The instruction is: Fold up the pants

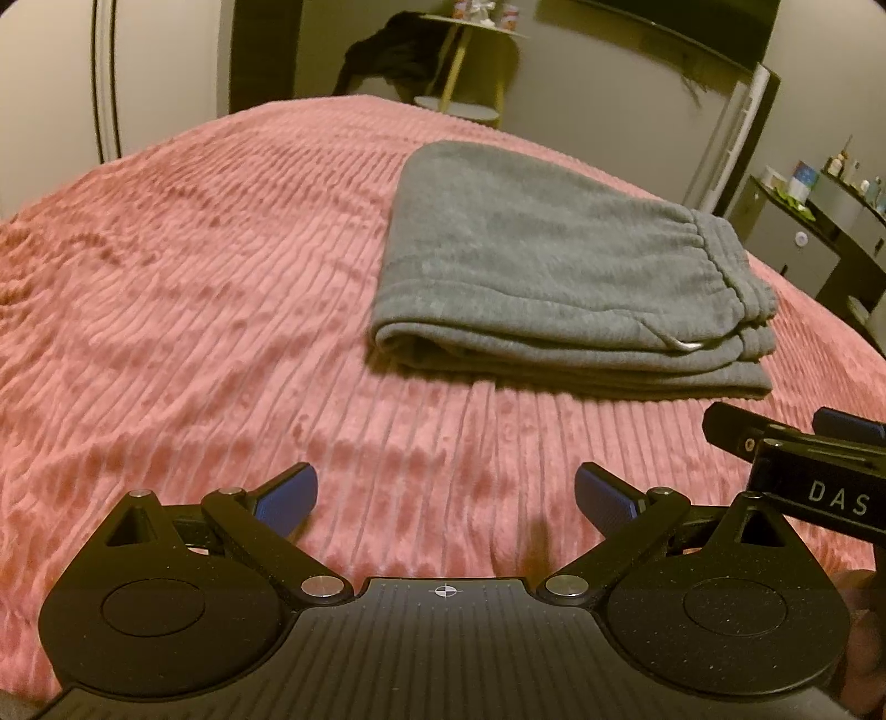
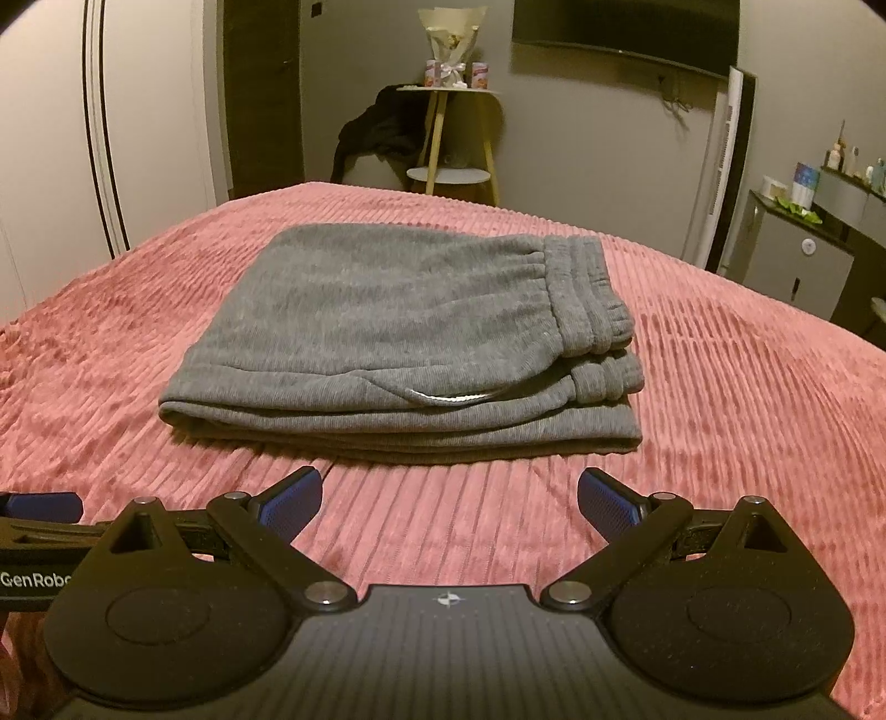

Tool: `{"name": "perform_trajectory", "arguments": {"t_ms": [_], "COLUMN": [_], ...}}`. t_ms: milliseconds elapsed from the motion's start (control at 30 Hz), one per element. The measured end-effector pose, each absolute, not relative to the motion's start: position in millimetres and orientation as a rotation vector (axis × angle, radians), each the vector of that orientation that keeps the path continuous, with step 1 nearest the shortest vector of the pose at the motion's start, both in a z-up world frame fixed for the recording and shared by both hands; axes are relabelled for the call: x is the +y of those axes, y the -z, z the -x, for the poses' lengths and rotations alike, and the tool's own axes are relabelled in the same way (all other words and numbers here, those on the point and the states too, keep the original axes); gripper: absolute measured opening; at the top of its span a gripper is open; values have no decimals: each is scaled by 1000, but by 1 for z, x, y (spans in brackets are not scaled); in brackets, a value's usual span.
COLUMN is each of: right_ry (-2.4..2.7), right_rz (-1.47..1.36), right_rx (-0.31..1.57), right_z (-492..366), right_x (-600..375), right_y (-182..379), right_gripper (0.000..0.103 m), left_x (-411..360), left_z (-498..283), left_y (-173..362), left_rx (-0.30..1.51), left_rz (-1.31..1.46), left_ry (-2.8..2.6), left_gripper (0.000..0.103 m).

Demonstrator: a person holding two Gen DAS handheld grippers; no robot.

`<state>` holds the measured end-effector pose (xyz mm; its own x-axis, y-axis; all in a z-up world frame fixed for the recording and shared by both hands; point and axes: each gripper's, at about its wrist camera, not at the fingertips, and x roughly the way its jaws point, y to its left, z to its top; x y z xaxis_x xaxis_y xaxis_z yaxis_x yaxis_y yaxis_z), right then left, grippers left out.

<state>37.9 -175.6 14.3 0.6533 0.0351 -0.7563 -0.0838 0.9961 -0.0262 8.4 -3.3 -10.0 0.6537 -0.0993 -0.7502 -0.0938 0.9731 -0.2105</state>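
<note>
Grey sweatpants [image 1: 554, 266] lie folded in a flat stack on the pink ribbed bedspread [image 1: 194, 277], waistband to the right. In the right wrist view the pants [image 2: 398, 332] sit straight ahead on the bedspread [image 2: 720, 415]. My left gripper [image 1: 446, 498] is open and empty, hovering near the bed's front, left of and short of the pants. My right gripper [image 2: 448, 501] is open and empty, just short of the pants' near folded edge. The right gripper also shows at the right edge of the left wrist view [image 1: 792, 437].
A small round side table [image 2: 448, 133] with jars and a bouquet stands beyond the bed's far edge, with dark clothing [image 2: 371, 133] draped beside it. A dark cabinet [image 2: 803, 255] with small items stands at the right. A TV [image 2: 626, 33] hangs on the far wall.
</note>
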Motion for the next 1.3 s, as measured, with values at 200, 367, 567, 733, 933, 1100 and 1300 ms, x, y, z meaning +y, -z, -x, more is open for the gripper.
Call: {"name": "perform_trajectory", "arguments": {"t_ms": [200, 367, 567, 733, 933, 1100, 1300], "right_ry": [-69, -69, -70, -69, -66, -64, -61], "right_rz": [42, 50, 58, 59, 65, 68, 67], "right_rx": [857, 854, 853, 853, 845, 843, 841], "right_z": [-37, -37, -36, -37, -35, -35, -35], "right_x": [-177, -176, -175, -175, -175, -175, -175], "right_y": [-15, -15, -16, -16, -17, -17, -17], "right_gripper": [99, 99, 99, 99, 99, 99, 99], "left_x": [-3, -3, -2, -1, -2, -2, -2], "left_z": [-8, -8, -8, -8, -8, -7, -7], "left_y": [10, 10, 10, 11, 10, 9, 10], "left_rx": [860, 859, 862, 862, 861, 861, 862], "left_rz": [240, 244, 246, 247, 251, 258, 259], "left_ry": [6, 6, 2, 5, 8, 12, 12], "left_gripper": [102, 102, 102, 102, 102, 102, 102]}}
